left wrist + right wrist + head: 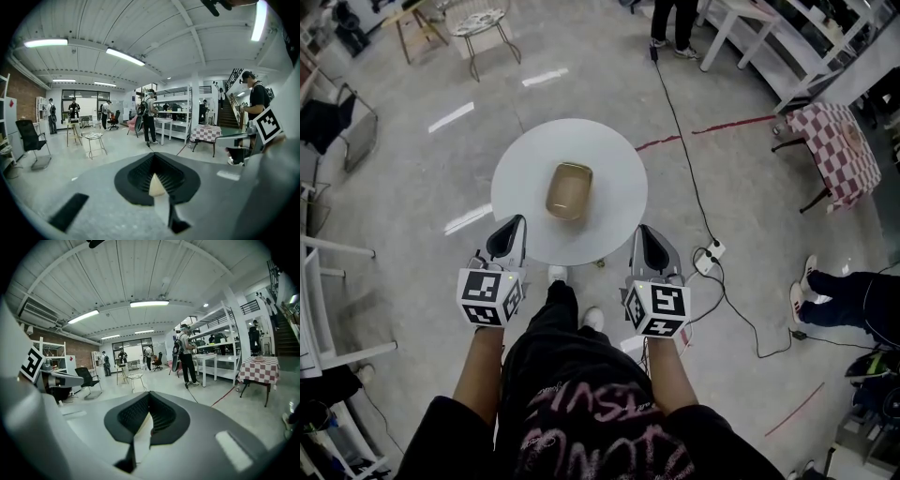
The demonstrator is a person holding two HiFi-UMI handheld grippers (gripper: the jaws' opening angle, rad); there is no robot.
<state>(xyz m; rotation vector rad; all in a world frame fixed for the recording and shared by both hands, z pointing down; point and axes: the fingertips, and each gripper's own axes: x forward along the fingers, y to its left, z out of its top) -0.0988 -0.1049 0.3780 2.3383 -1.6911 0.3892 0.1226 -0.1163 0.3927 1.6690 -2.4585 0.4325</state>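
The round tabletop [614, 155] is white, and the container [569, 190] is tan-brown. The left tool [511, 230] and right tool [647, 234] are light grey with black ribbed pads, and their cubes carry black-and-white square markers. The floor [412, 187] is grey, crossed by a red line [731, 125]. A cloth [839, 145] is checked red and white.

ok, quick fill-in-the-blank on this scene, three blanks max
1. The tan container sits on a round ___ table.
2. The left gripper and the right gripper both have their jaws ___, with nothing between them.
3. The checked-cloth table stands on the person's ___ side.
Missing words: white; shut; right.
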